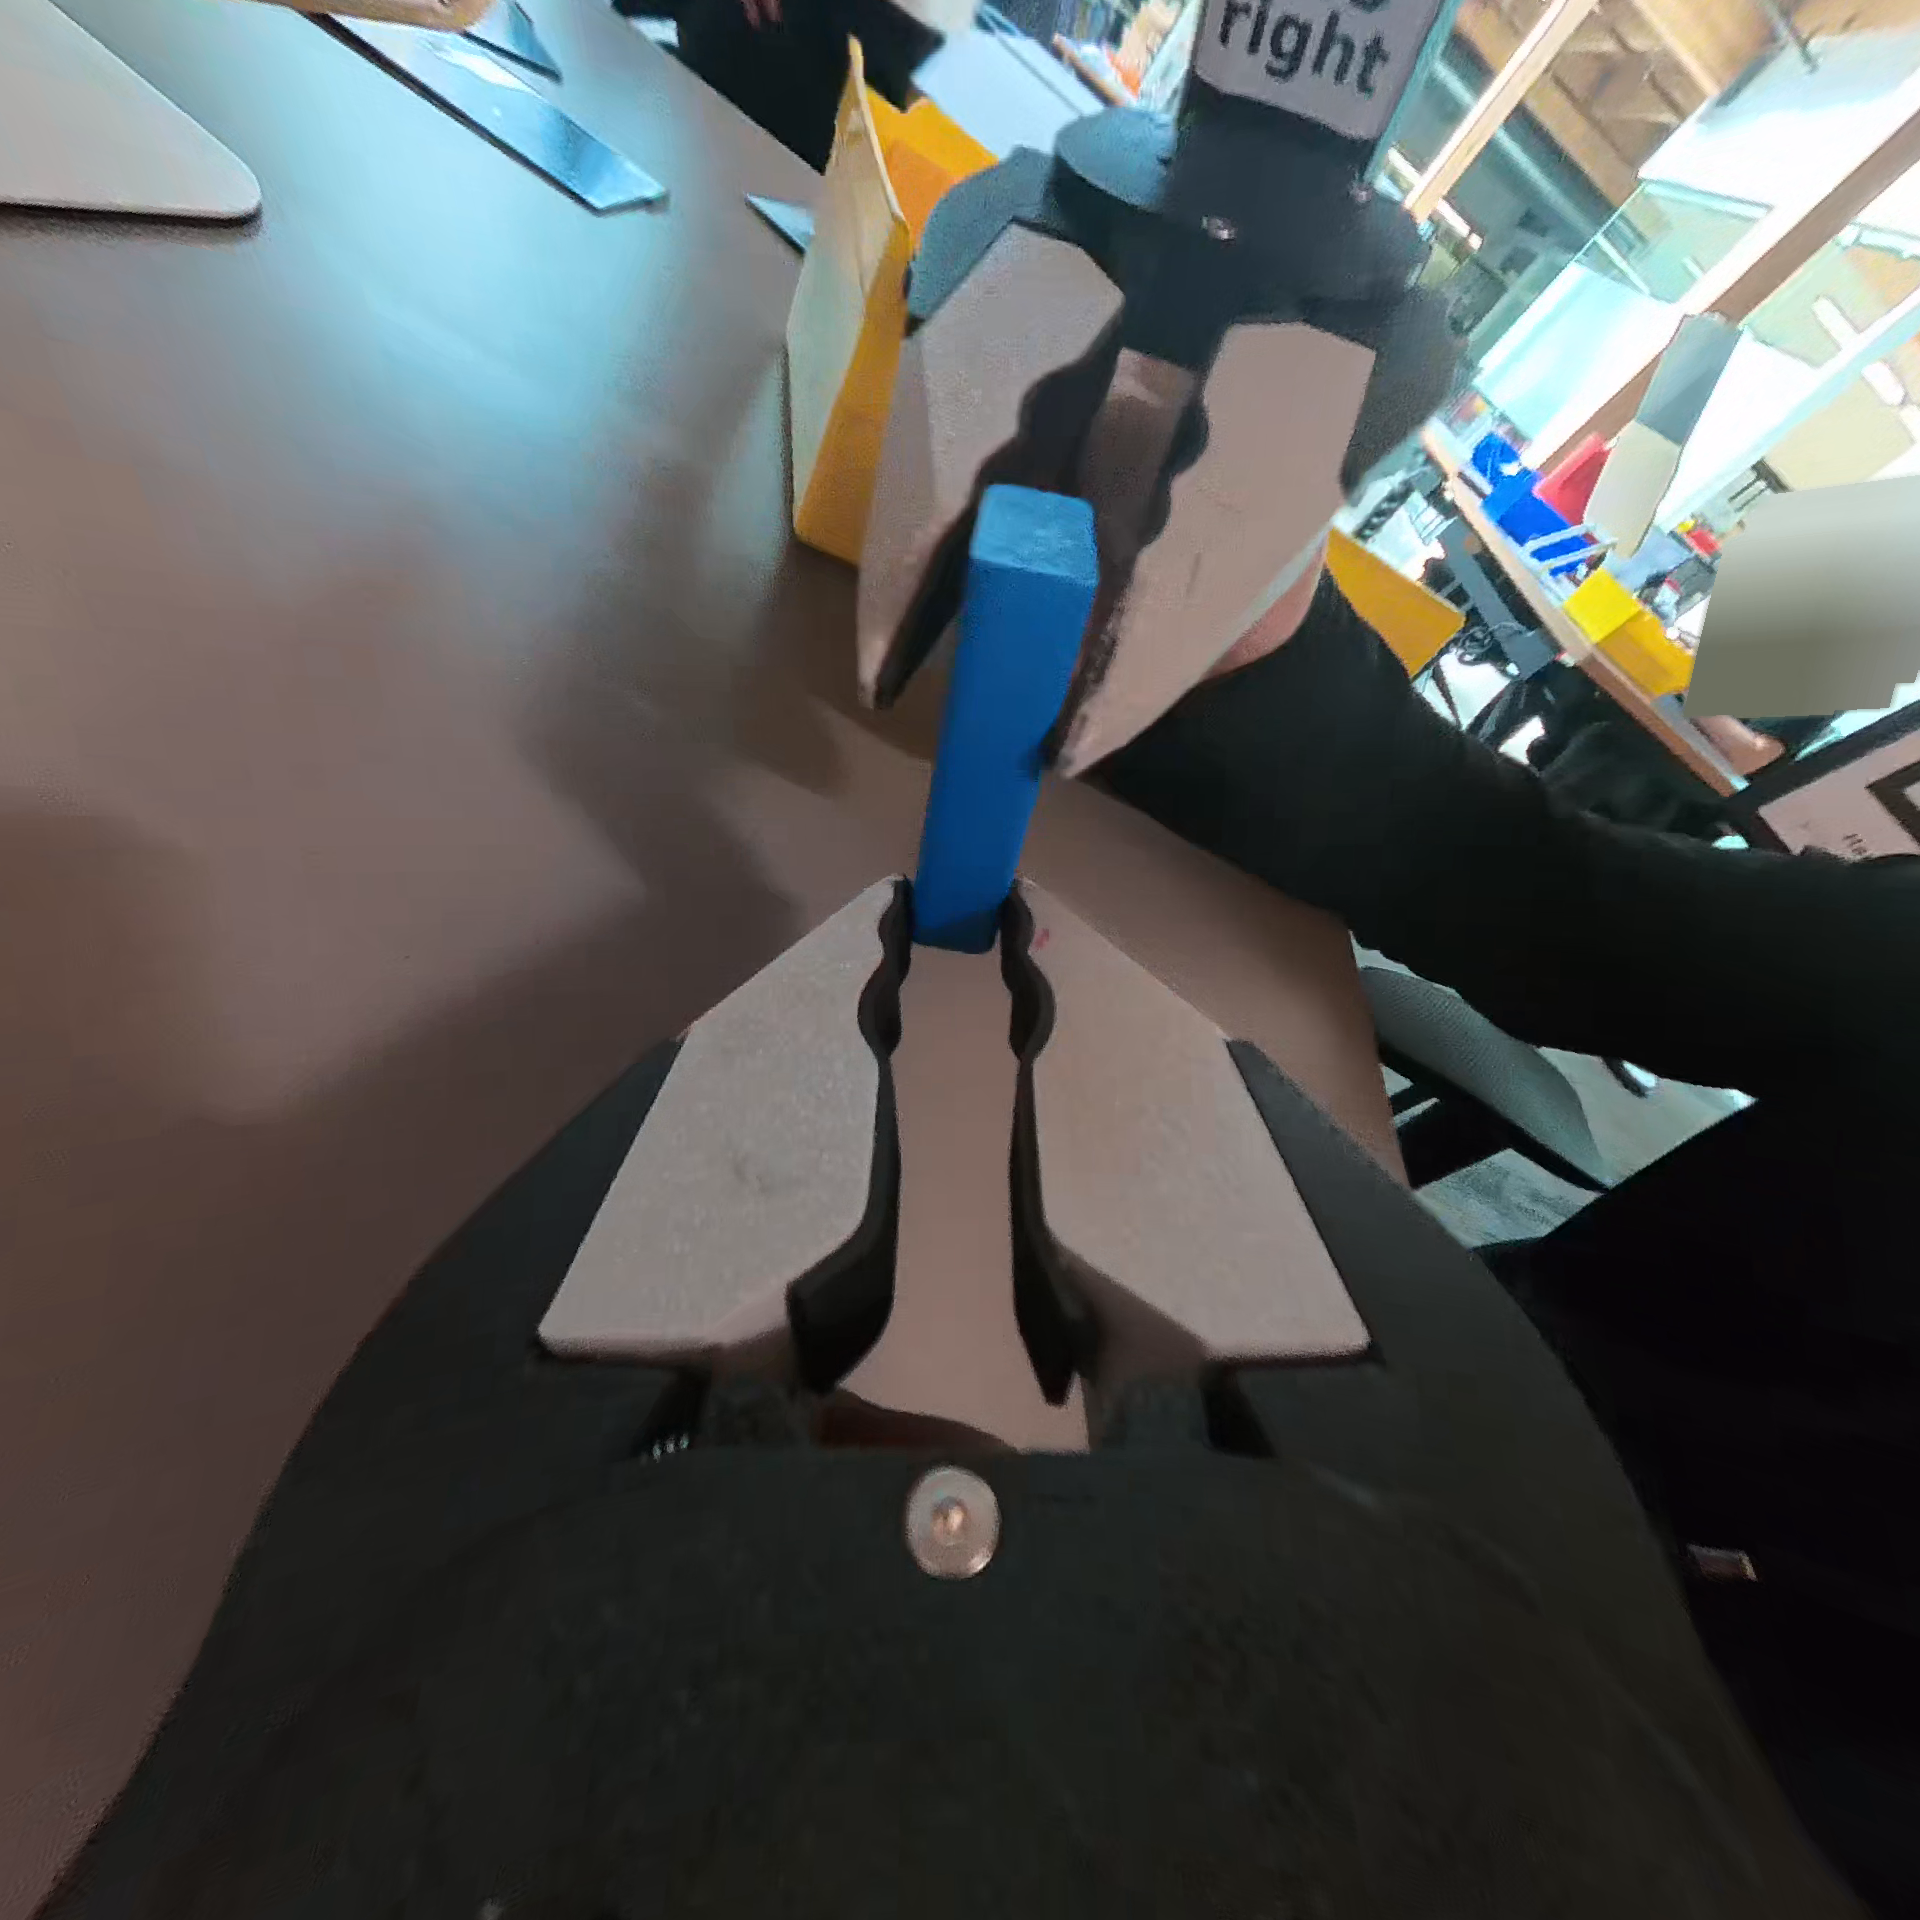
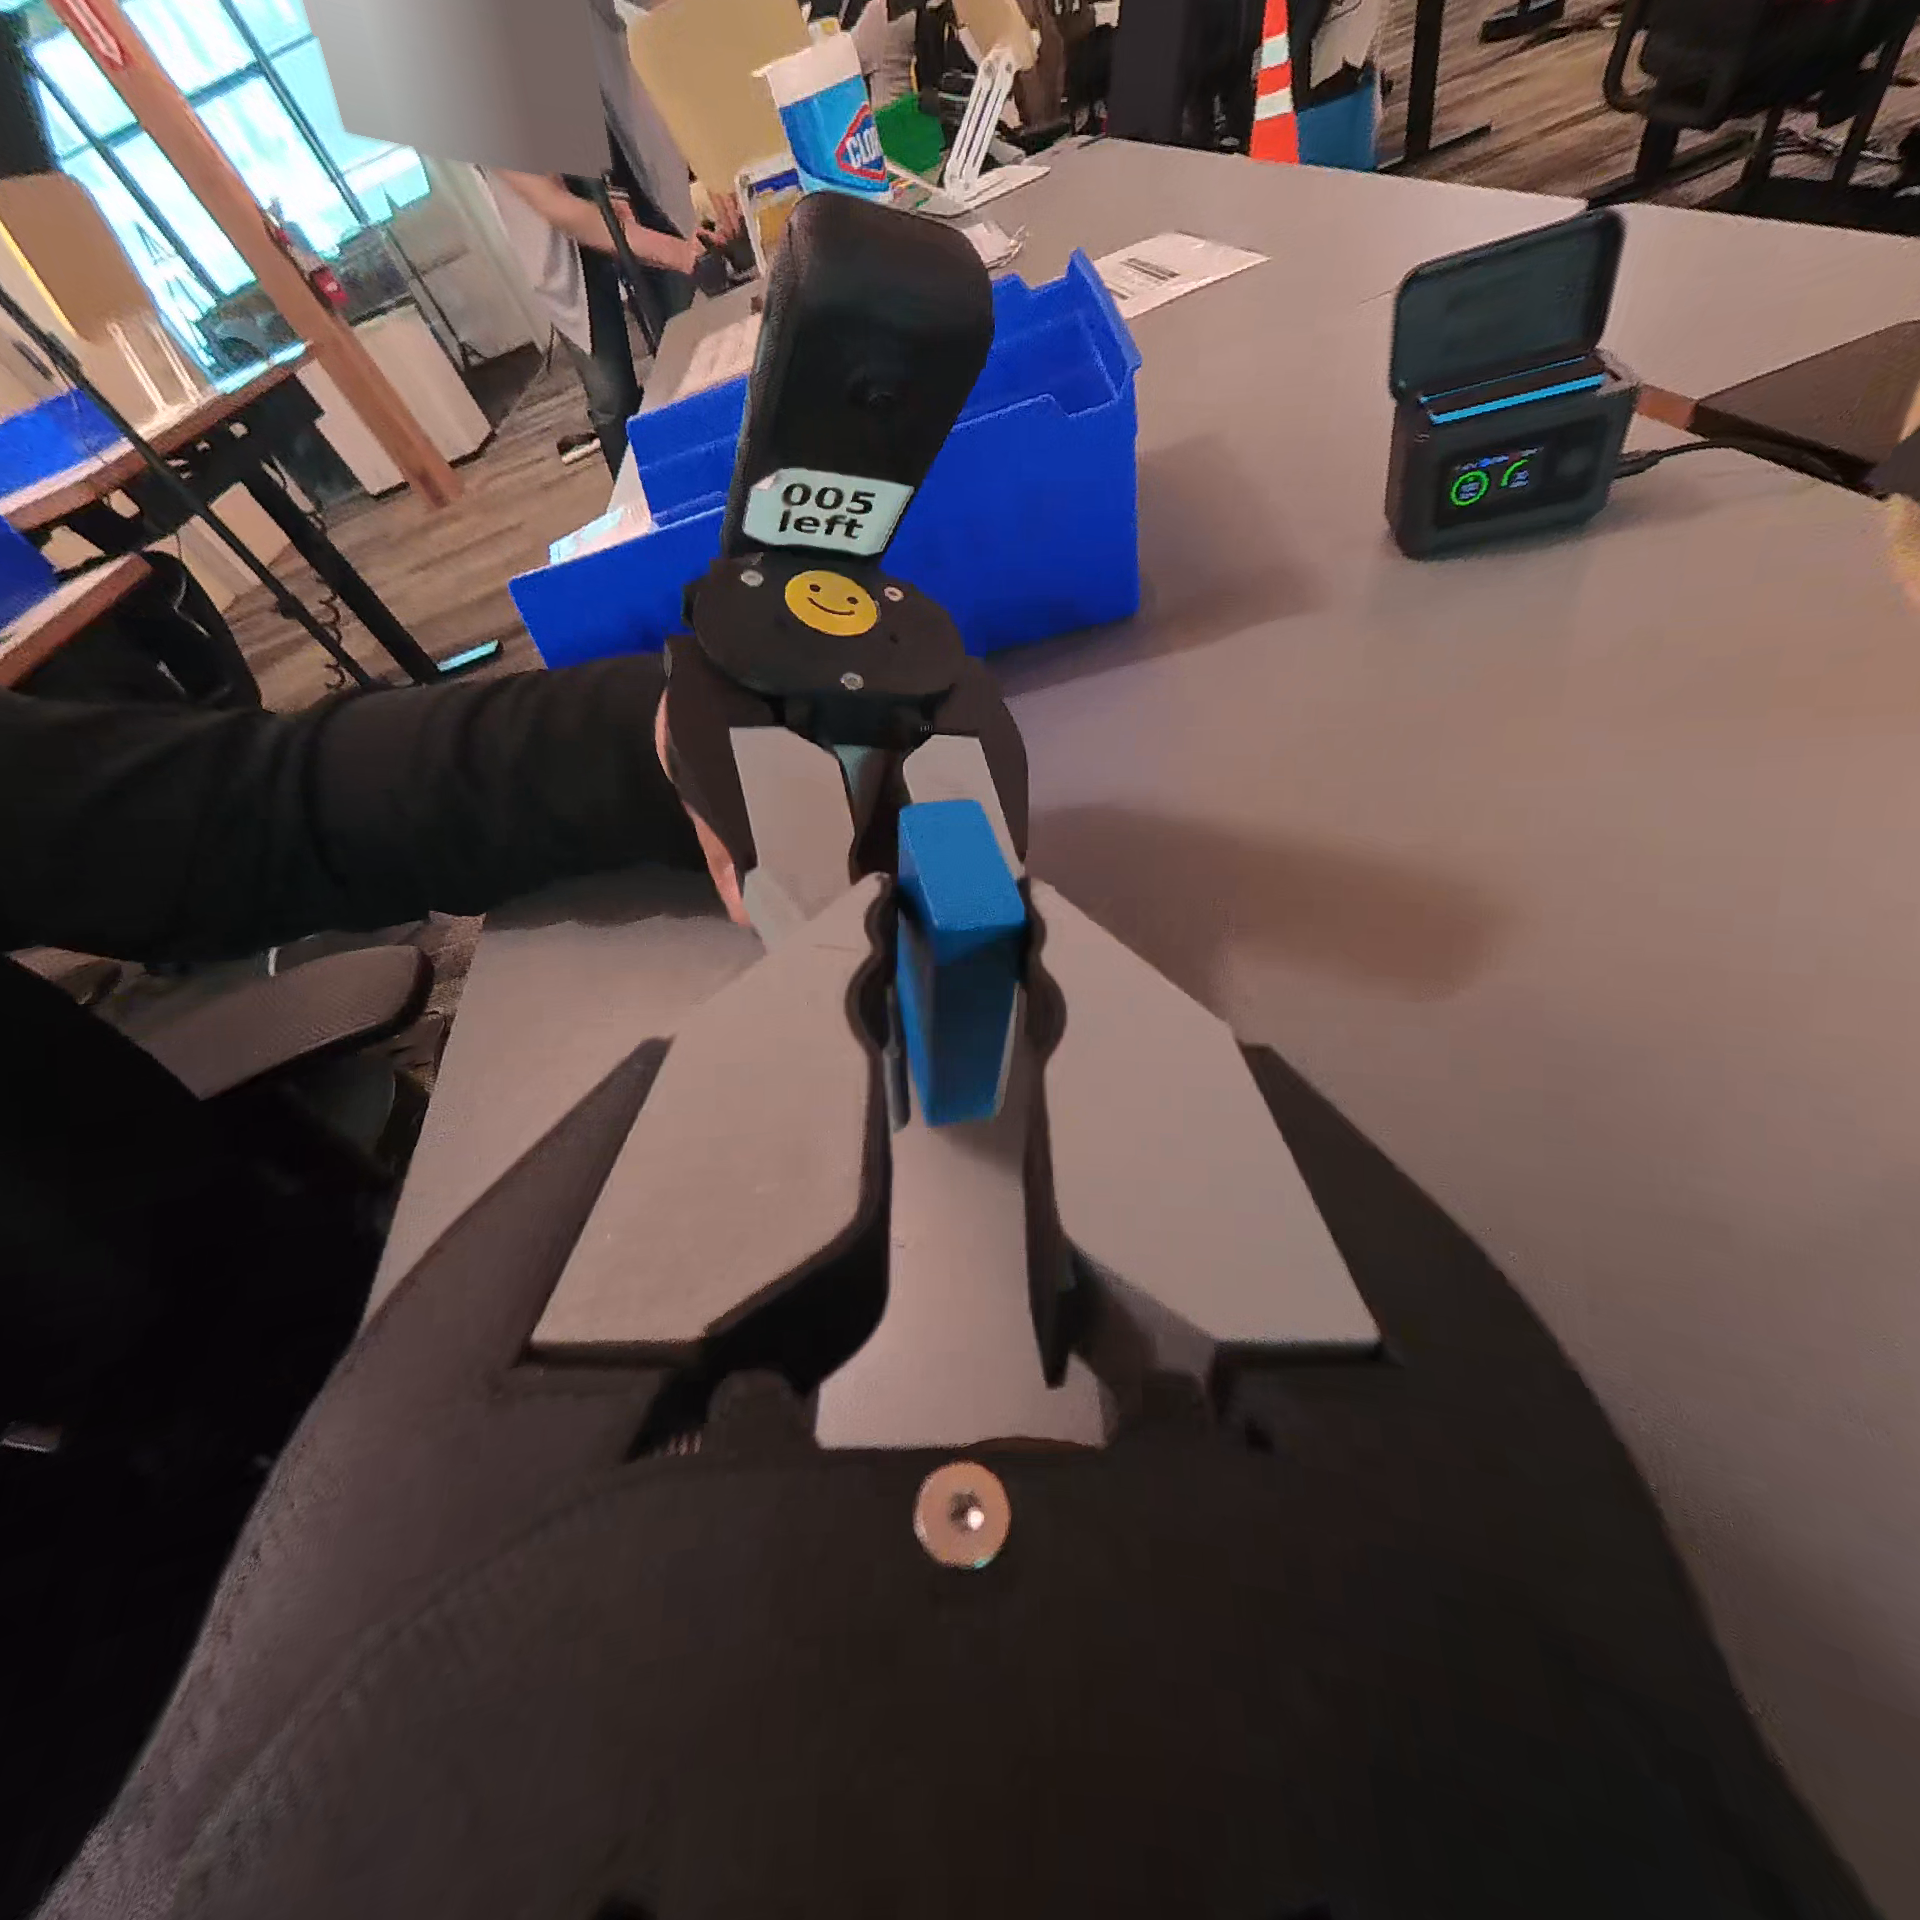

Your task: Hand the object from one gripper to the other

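We see the blue block pinched at 1 end by the left gripper and at the other by the right gripper, above the table.

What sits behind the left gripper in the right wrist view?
A blue bin stands on the grey table behind the left gripper. The gripper hides the bin's middle; its contents mostly cannot be seen.

Black left claw with grey fingers, silver screw, black right claw, black sleeves

Open room: bare table right of both tongs.
Obstacles: blue bin behind; charging case far right; yellow bag.
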A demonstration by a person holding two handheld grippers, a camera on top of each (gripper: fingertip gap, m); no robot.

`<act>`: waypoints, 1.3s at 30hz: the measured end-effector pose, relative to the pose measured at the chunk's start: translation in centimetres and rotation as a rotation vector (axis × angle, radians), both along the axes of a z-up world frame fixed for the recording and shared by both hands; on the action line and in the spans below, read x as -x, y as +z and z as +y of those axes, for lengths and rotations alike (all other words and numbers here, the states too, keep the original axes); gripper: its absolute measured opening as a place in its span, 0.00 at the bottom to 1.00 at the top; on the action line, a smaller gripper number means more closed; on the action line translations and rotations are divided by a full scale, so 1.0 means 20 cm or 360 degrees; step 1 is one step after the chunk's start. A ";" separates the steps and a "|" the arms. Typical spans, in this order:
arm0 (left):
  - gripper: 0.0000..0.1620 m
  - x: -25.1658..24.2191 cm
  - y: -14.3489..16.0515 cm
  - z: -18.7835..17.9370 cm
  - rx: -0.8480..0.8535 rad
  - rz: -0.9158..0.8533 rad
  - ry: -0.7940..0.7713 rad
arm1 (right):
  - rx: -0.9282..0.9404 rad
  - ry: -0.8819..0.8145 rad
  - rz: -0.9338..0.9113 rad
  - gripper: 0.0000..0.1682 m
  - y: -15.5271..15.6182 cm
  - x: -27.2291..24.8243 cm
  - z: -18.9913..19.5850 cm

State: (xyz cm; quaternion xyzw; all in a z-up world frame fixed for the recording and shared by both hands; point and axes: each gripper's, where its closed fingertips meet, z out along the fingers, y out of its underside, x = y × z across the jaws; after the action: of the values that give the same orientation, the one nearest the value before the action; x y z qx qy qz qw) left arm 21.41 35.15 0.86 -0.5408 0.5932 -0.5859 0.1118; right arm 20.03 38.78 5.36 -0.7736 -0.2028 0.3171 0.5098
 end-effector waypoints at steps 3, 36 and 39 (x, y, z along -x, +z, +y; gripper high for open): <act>0.11 -0.03 -0.03 0.08 -0.0154 0.0019 0.0128 | 0.0086 -0.0073 0.0023 0.08 -0.01 -0.06 0.02; 0.09 -0.06 0.17 0.23 -0.0370 -0.0507 0.0379 | 0.0214 -0.0193 0.0267 0.35 0.08 -0.16 0.00; 0.09 -0.04 0.19 0.21 -0.0116 -0.0461 0.0279 | 0.0206 -0.0111 0.0104 0.35 0.02 -0.10 -0.02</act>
State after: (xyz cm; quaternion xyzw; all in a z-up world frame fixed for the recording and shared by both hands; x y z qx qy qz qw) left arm 22.22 39.29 4.64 -0.4960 0.5423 -0.6236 0.2664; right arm 21.99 38.44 5.79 -0.8007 -0.1379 0.3367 0.4760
